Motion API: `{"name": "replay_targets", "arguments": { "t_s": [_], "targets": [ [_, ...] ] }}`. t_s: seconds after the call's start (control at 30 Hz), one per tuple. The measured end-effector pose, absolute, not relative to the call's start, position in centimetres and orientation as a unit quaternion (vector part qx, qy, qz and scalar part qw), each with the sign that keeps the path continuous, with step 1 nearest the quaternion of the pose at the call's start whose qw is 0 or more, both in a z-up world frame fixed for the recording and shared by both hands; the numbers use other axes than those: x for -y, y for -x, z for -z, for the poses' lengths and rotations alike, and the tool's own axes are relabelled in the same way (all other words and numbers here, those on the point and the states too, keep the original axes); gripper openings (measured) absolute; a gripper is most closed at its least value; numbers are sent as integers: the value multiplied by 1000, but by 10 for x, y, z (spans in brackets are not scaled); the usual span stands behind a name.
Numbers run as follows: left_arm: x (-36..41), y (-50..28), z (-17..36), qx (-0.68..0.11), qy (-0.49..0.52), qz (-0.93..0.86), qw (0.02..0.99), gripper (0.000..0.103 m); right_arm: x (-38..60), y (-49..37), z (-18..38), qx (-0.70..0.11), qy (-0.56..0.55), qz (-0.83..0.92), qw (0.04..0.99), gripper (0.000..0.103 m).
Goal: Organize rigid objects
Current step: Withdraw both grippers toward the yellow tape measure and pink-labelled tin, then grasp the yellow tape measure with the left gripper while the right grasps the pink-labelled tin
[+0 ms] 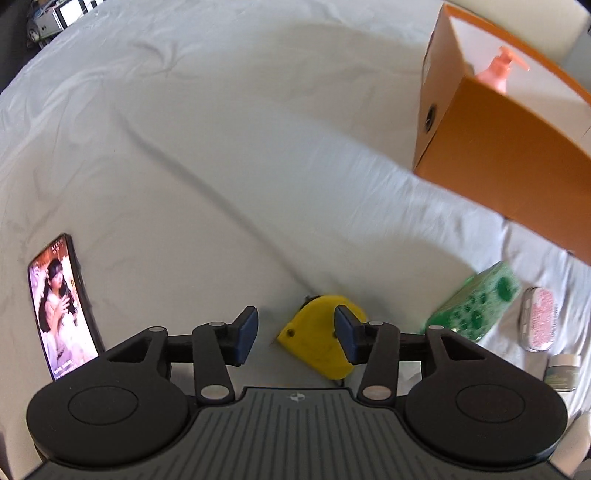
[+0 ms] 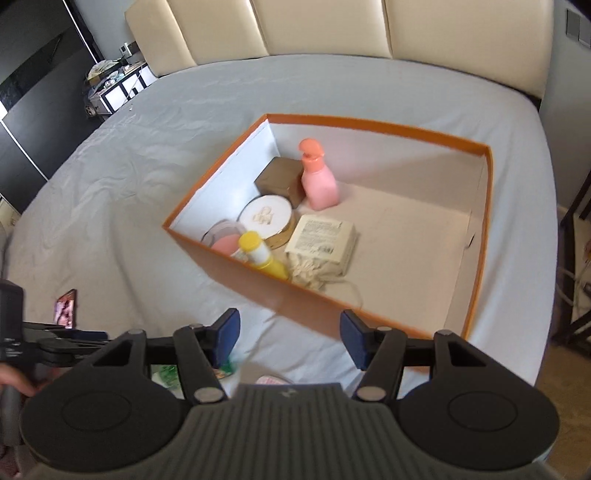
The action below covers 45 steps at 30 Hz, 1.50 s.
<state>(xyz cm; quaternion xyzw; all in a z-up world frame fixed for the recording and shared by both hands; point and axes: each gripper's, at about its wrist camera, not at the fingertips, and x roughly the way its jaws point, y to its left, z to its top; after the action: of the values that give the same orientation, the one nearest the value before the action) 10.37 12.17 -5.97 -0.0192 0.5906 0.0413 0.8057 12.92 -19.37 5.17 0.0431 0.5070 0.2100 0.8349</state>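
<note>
My left gripper (image 1: 295,321) points down at the grey bedsheet, open. A yellow tape measure (image 1: 317,347) lies on the sheet under the gap, nearer the right pad (image 1: 345,334), and neither pad presses on it. My right gripper (image 2: 290,332) stands open and empty over the sheet, just short of the near wall of the orange box (image 2: 258,284). Inside the box are a pink pump bottle (image 2: 319,181), a brown box (image 2: 280,177), a round white compact (image 2: 266,218), a yellow-capped tube (image 2: 258,254) and a cream packet (image 2: 325,236). The orange box (image 1: 509,155) shows at the upper right of the left wrist view.
A lit phone (image 1: 61,306) lies on the sheet left of the left gripper. To its right lie a green patterned box (image 1: 476,306), a white and pink tin (image 1: 537,319) and a small jar (image 1: 563,371). A padded headboard (image 2: 325,29) is behind the bed and a cluttered nightstand (image 2: 114,85) beside it.
</note>
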Motion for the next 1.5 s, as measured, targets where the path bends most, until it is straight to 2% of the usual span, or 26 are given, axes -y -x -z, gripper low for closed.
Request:
{"name": "replay_targets", "arguments": {
  "t_s": [0.1, 0.17, 0.3, 0.57, 0.67, 0.8, 0.93, 1.0, 1.07, 1.13, 1.27, 1.5],
  "targets": [
    [-131, -106, 65, -589, 42, -39, 806, 60, 181, -114, -39, -526, -22, -221, 821, 60],
    [-134, -107, 67, -593, 47, -41, 803, 70, 175, -109, -20, -557, -26, -221, 800, 60],
    [-144, -105, 80, -617, 99, -12, 781, 73, 176, -108, 15, -599, -52, -196, 775, 60],
    [-149, -101, 86, -615, 125, 8, 779, 67, 184, -110, 53, -626, -142, -157, 750, 58],
    [-150, -92, 78, -588, 130, 21, 798, 44, 179, -108, 61, -633, -154, -152, 744, 58],
    [-148, -83, 73, -575, 121, 32, 808, 42, 178, -103, 78, -642, -165, -134, 736, 56],
    [-144, -77, 69, -561, 128, 57, 816, 28, 180, -104, 80, -642, -181, -132, 733, 57],
    [-143, -78, 69, -563, 127, 57, 815, 28, 185, -105, 82, -642, -196, -130, 730, 54],
    [-142, -77, 69, -563, 124, 54, 816, 28, 189, -106, 83, -642, -208, -134, 726, 47],
    [-142, -79, 69, -563, 126, 50, 815, 28, 193, -105, 83, -642, -219, -139, 721, 34],
    [-142, -81, 68, -563, 126, 47, 815, 28, 191, -102, 75, -635, -210, -144, 729, 22],
    [-131, -79, 69, -561, 109, 39, 820, 28, 169, -98, 47, -603, -153, -173, 764, 20]
  ]
}}
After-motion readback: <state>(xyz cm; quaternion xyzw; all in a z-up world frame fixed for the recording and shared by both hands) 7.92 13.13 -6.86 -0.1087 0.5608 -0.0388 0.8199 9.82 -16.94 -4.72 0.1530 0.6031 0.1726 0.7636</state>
